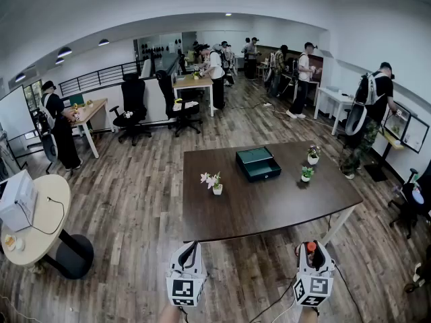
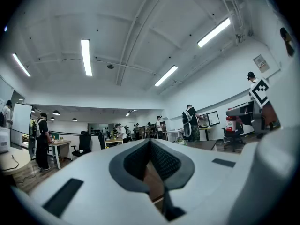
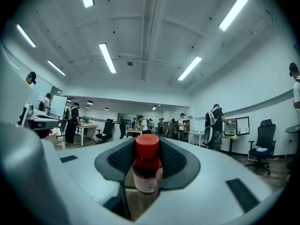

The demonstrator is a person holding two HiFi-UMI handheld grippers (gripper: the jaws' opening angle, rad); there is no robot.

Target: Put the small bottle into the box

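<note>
Small bottle (image 3: 146, 165), red-capped, with dark contents and a pale label, upright between the jaws of the right gripper (image 3: 147, 159). The dark ribbed pads (image 3: 177, 161) press on it from either side, so this claw is clamped on the bottle. In the head view the red cap shows at the tip of the right gripper, at lower right, over the wooden floor (image 1: 135, 194) and just short of the near edge of the dark brown table (image 1: 269, 210).

The box (image 1: 258, 163), dark green, lies on the far half of that table, well apart from the bottle.

The left gripper (image 1: 190, 246) is held at lower left, abreast of the right one and likewise short of the table edge. In the left gripper view its jaws meet at the tips, with nothing between them.

Three small potted plants stand on the table. A pink-flowered plant (image 1: 213, 182) is left of the box, a second plant (image 1: 313, 155) and a third plant (image 1: 306, 173) are to its right.

A round pale table (image 1: 50, 204) bearing a white device (image 1: 17, 200) stands at far left. People (image 1: 59, 130) stand at desks along the far walls, with black office chairs (image 1: 133, 110) between.
</note>
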